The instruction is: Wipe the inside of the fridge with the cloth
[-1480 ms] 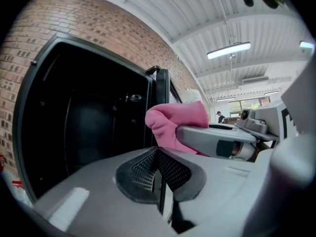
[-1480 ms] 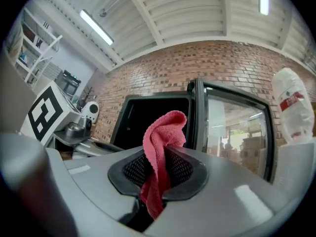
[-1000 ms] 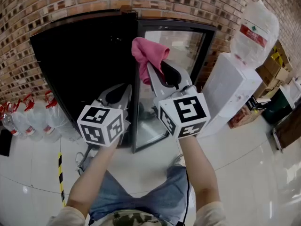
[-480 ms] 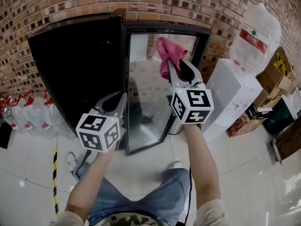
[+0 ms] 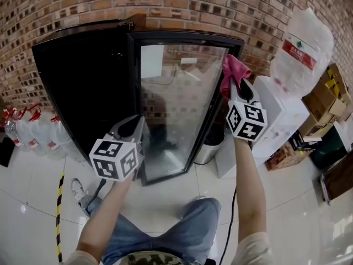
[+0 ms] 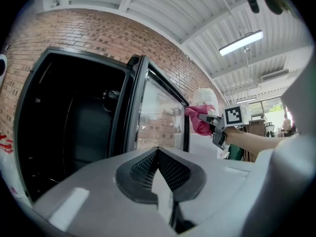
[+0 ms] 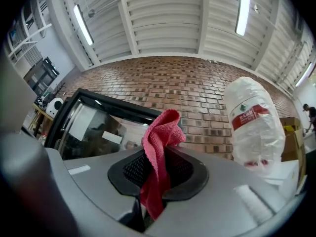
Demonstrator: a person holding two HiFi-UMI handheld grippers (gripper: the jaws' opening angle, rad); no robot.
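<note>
Pink cloth (image 5: pixel 233 70) is clamped in the right gripper's (image 5: pixel 236 86) fingers by the open fridge (image 5: pixel 83 87). The left gripper's (image 5: pixel 138 121) fingers are clenched, empty.

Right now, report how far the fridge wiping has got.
Done: the fridge door stands open, and the right gripper is shut on the pink cloth. In hand: the cloth is held up beside the door's outer edge, outside the cabinet. Left: all the wiping, since the cloth is not yet inside the dark fridge interior. The left gripper is shut and empty.
</note>
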